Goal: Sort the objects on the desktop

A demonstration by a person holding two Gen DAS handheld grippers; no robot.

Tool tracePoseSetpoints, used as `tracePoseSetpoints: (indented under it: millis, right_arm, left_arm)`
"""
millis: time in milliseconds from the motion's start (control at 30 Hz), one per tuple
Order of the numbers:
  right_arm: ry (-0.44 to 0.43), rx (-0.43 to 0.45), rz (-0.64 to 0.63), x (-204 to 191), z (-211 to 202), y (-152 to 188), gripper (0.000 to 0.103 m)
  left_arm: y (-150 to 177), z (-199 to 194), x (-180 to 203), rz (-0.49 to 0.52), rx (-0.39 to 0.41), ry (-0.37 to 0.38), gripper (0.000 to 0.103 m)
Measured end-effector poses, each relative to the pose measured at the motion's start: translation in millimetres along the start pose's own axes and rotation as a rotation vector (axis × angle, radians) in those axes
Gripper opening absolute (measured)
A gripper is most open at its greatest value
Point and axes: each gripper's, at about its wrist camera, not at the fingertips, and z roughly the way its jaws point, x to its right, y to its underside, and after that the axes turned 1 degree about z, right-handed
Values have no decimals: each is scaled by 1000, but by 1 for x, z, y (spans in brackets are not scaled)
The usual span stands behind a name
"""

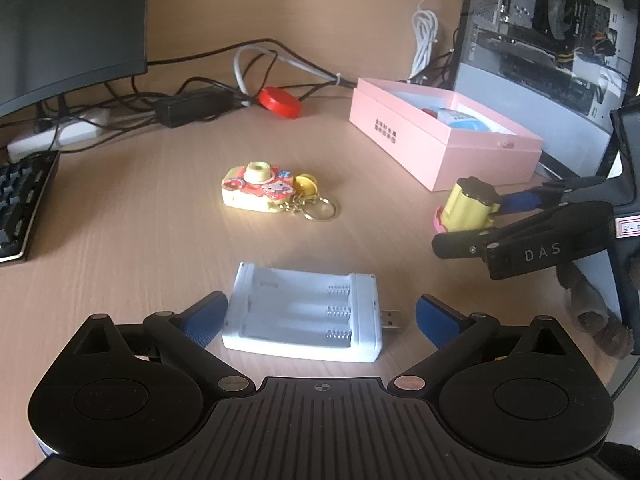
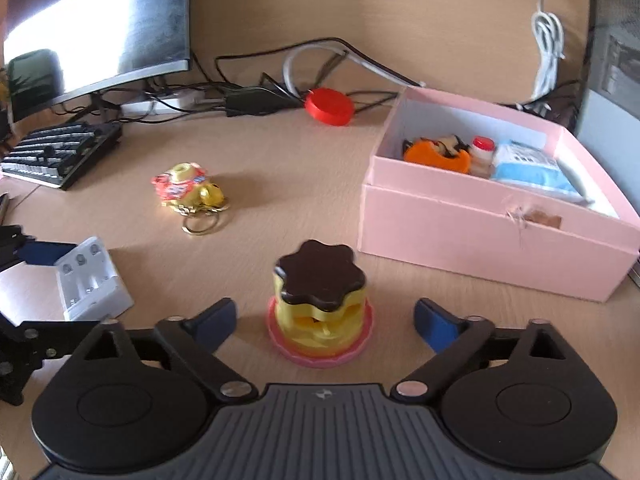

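A white battery charger (image 1: 304, 316) with a USB plug lies on the wooden desk between the open fingers of my left gripper (image 1: 320, 320); it also shows in the right wrist view (image 2: 90, 280). A yellow toy with a dark brown flower-shaped lid and pink base (image 2: 320, 308) stands between the open fingers of my right gripper (image 2: 324, 320); it also shows in the left wrist view (image 1: 468, 208), where the right gripper (image 1: 476, 224) straddles it. A toy camera keychain (image 1: 264, 190) lies mid-desk. An open pink box (image 2: 480, 216) holds several small items.
A red round lid (image 1: 280, 102), cables, a black adapter (image 1: 188, 106) and a power strip lie at the back. A monitor (image 1: 68, 28) and keyboard (image 1: 20, 200) are at the left. A computer case (image 1: 560, 40) stands at the right behind the pink box (image 1: 440, 140).
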Motion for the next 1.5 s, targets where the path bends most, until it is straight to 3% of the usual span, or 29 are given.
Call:
tracePoseSetpoints:
  millis: [300, 433, 533, 600, 667, 833, 1000, 1033, 1067, 1133, 1267, 1500]
  right_arm:
    - [10, -10, -14, -3, 1, 0, 103]
    - [15, 109, -92, -14, -19, 0, 98]
    - [0, 164, -148, -22, -31, -4, 80]
    - [-6, 141, -141, -23, -31, -7, 46]
    - [8, 152, -130, -19, -34, -7, 37]
    - [35, 234, -87, -7, -58, -2, 36]
    - [48, 261, -83, 5, -81, 1, 36]
    - [53, 263, -86, 6, -85, 2, 36]
    - [58, 266, -92, 6, -89, 4, 33]
    - [67, 266, -101, 6, -95, 7, 32]
    - [72, 264, -103, 8, -103, 11, 25]
    - [126, 267, -76, 21, -108, 20, 25]
  left_arm:
    - [0, 2, 2, 14, -11, -24, 103]
    - [-1, 1, -3, -36, -8, -63, 103]
    - [-3, 2, -3, -30, -17, -73, 103]
    - [-4, 4, 0, -22, -24, -86, 103]
    - [-5, 5, 2, -29, -19, -87, 103]
    - [-5, 3, 4, -31, 1, -107, 103]
    - [-6, 4, 9, -3, -2, -104, 103]
    - [-7, 4, 11, 7, 2, -103, 99]
    - [-7, 4, 13, 16, 1, -105, 85]
    - [-11, 5, 15, 25, -2, -103, 83]
    - [-15, 2, 22, 55, 15, -97, 82]
    - [-10, -11, 27, 65, 48, -117, 82]
